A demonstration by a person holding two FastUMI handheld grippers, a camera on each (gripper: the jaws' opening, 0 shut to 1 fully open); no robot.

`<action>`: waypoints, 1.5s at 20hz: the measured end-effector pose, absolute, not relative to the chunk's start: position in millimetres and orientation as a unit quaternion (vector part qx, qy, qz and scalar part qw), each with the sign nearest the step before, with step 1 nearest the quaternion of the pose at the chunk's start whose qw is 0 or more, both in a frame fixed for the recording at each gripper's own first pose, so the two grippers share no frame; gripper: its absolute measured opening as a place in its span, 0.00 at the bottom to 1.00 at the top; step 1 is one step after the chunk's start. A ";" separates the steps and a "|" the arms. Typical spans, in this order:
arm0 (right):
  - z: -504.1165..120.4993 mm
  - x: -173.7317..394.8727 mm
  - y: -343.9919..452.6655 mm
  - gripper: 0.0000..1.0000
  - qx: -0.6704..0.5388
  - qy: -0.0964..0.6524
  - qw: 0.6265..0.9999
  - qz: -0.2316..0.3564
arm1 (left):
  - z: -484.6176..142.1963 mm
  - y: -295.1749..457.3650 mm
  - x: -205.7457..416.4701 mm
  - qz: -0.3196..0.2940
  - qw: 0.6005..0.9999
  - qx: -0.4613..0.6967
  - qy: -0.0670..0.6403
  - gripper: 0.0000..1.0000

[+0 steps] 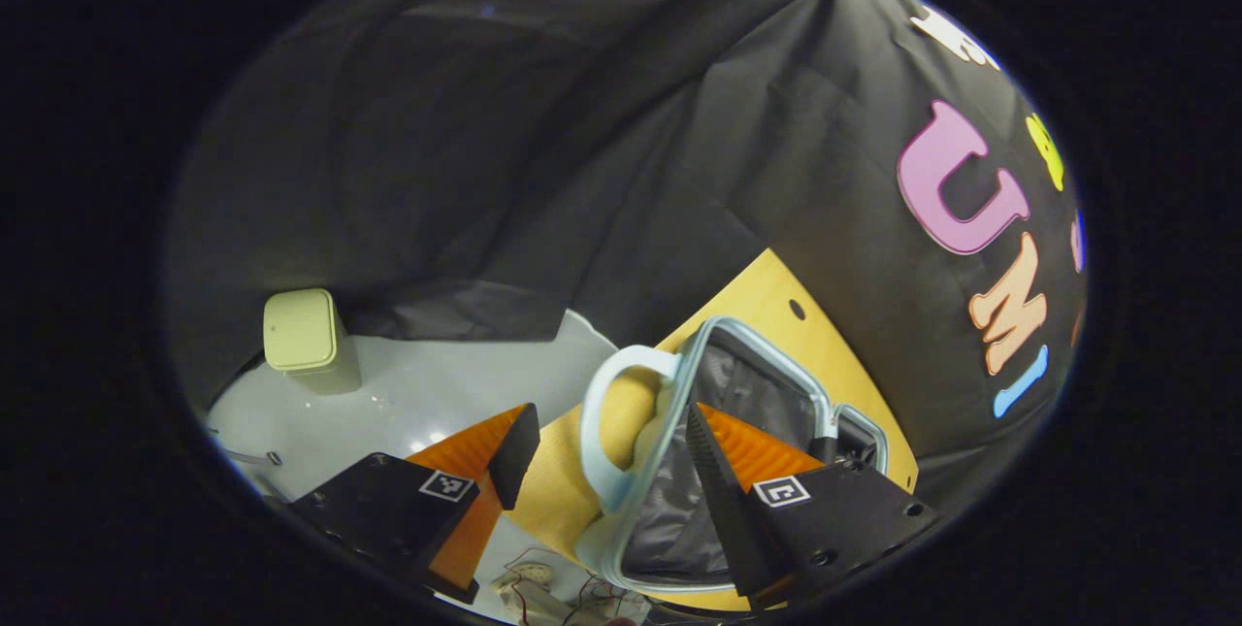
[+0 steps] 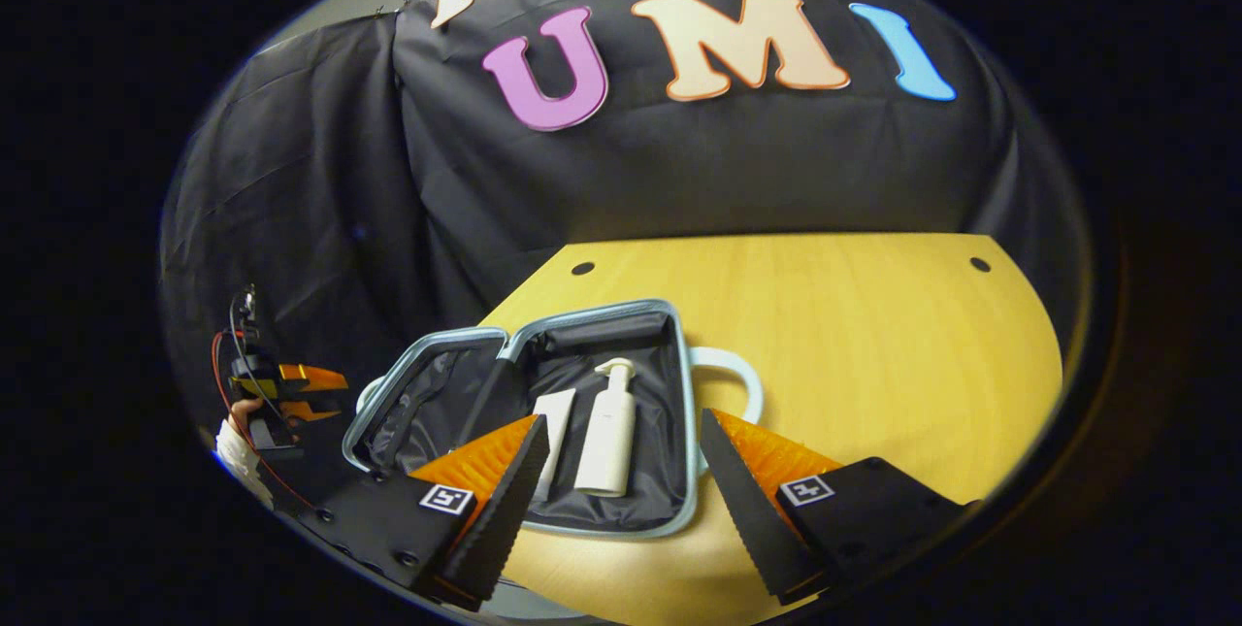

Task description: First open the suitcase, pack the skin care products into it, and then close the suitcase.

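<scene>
Centrally, open suitcase (image 2: 582,432) lies on wooden table (image 2: 873,335)

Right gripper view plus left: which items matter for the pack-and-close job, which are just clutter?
Job items:
- suitcase, open on the wooden table
- pump bottle, lying inside it
- white tube, beside the bottle
- left gripper, right gripper, both open

Lying about:
- pale green box on the grey surface
</scene>
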State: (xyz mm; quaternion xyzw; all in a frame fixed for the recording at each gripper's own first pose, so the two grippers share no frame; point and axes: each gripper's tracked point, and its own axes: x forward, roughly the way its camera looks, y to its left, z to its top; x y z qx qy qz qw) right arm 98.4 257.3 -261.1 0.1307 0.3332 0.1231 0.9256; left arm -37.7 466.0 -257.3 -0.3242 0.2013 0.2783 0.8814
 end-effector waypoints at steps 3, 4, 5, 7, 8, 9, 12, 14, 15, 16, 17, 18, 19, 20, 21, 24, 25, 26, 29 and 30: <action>-246.2 89.3 222.5 0.98 0.106 0.325 0.935 0.095 | -280.1 476.7 -27.3 0.275 0.866 -0.356 0.216 0.89; -243.2 84.9 213.2 0.98 0.099 0.324 0.937 0.087 | -287.6 479.5 -23.6 0.270 0.863 -0.368 0.216 0.89; -242.7 82.4 204.5 0.98 0.095 0.324 0.938 0.077 | -291.5 480.4 -19.5 0.266 0.859 -0.380 0.217 0.85; -241.5 75.5 194.2 0.94 0.100 0.324 0.939 0.061 | -302.5 484.9 -10.1 0.264 0.849 -0.401 0.219 0.77; -242.4 72.8 193.2 0.94 0.105 0.325 0.938 0.059 | -304.9 484.6 -7.7 0.259 0.849 -0.406 0.220 0.75; -244.1 70.9 191.6 0.94 0.106 0.327 0.937 0.056 | -307.5 485.1 -6.3 0.260 0.848 -0.406 0.220 0.69; -251.2 61.5 184.7 0.98 0.091 0.335 0.936 0.050 | -306.6 482.8 -0.6 0.252 0.850 -0.405 0.224 0.37; -254.2 55.5 182.8 0.98 0.079 0.341 0.935 0.051 | -304.6 483.2 3.4 0.252 0.852 -0.400 0.223 0.12; -256.6 54.5 182.1 0.94 0.074 0.343 0.935 0.050 | -302.1 479.8 3.1 0.249 0.854 -0.395 0.228 0.11; -258.9 52.9 181.1 0.99 0.071 0.344 0.935 0.051 | -296.8 476.9 5.0 0.245 0.857 -0.391 0.230 0.09; -261.6 51.3 180.9 0.94 0.070 0.347 0.934 0.051 | -291.8 473.0 5.9 0.238 0.859 -0.387 0.235 0.05; -265.1 50.0 180.3 0.95 0.070 0.350 0.933 0.051 | -286.4 470.1 6.4 0.235 0.861 -0.383 0.238 0.08; -265.9 49.4 180.2 0.95 0.070 0.351 0.932 0.052 | -277.7 468.3 7.7 0.231 0.864 -0.379 0.236 0.04; -265.8 49.2 180.4 0.99 0.070 0.350 0.933 0.053 | -265.9 466.9 8.4 0.229 0.869 -0.374 0.230 0.03; -264.8 49.9 178.8 0.99 0.067 0.348 0.933 0.053 | -251.7 463.1 10.5 0.225 0.874 -0.368 0.223 0.02; -261.5 51.9 173.9 0.95 0.060 0.347 0.935 0.052 | -200.4 442.6 17.6 0.202 0.895 -0.343 0.202 0.02; -260.3 51.3 172.1 0.95 0.060 0.345 0.935 0.052 | -184.3 433.2 19.9 0.194 0.902 -0.331 0.196 0.02; -257.9 51.1 169.8 0.95 0.061 0.342 0.936 0.052 | -166.3 424.0 23.5 0.185 0.910 -0.318 0.190 0.02; -252.7 49.8 158.8 0.94 0.056 0.335 0.939 0.049 | -116.4 383.1 38.7 0.153 0.932 -0.279 0.171 0.02; -249.9 49.7 152.1 0.98 0.054 0.332 0.941 0.046 | -103.3 368.1 42.8 0.144 0.940 -0.261 0.167 0.02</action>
